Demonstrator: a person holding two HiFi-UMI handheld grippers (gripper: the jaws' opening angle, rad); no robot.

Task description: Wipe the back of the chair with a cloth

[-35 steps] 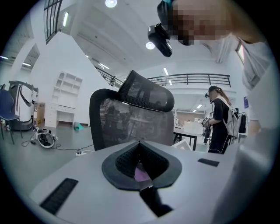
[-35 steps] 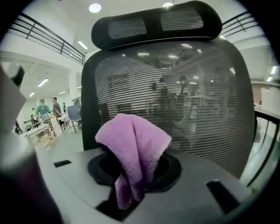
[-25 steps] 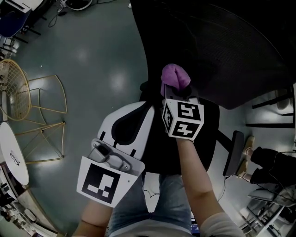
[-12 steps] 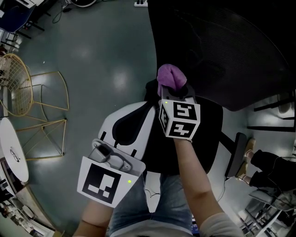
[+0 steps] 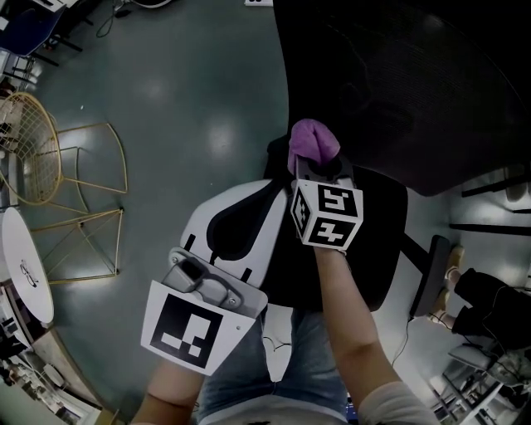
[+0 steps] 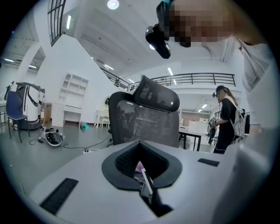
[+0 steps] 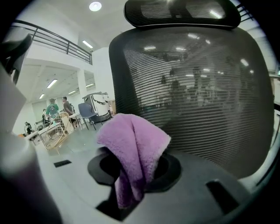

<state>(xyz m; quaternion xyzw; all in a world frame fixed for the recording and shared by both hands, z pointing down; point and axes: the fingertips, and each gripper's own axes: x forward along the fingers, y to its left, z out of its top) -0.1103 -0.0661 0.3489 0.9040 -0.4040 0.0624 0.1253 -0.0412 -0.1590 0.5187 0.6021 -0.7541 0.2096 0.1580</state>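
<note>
The chair's black mesh back (image 5: 398,83) fills the upper right of the head view. It rises close in front in the right gripper view (image 7: 201,87), with the headrest (image 7: 181,13) on top. My right gripper (image 5: 314,162) is shut on a folded purple cloth (image 5: 313,141), held at the back's lower left edge. The cloth (image 7: 133,144) sticks up from my right gripper (image 7: 133,175); whether it touches the mesh I cannot tell. My left gripper (image 5: 265,189) hangs lower left, jaws together and holding nothing. From my left gripper (image 6: 141,154) the chair (image 6: 140,122) stands farther off.
The chair's seat (image 5: 373,241) and an armrest (image 5: 430,274) lie under my right arm. Gold wire chairs (image 5: 50,166) and a round white table (image 5: 25,266) stand at the left. A seated person's legs (image 5: 489,299) show at the right edge. Another person (image 6: 227,118) stands beyond the chair.
The right gripper with the cloth has shifted only slightly along the lower edge of the chair back. The left gripper has stayed almost still.
</note>
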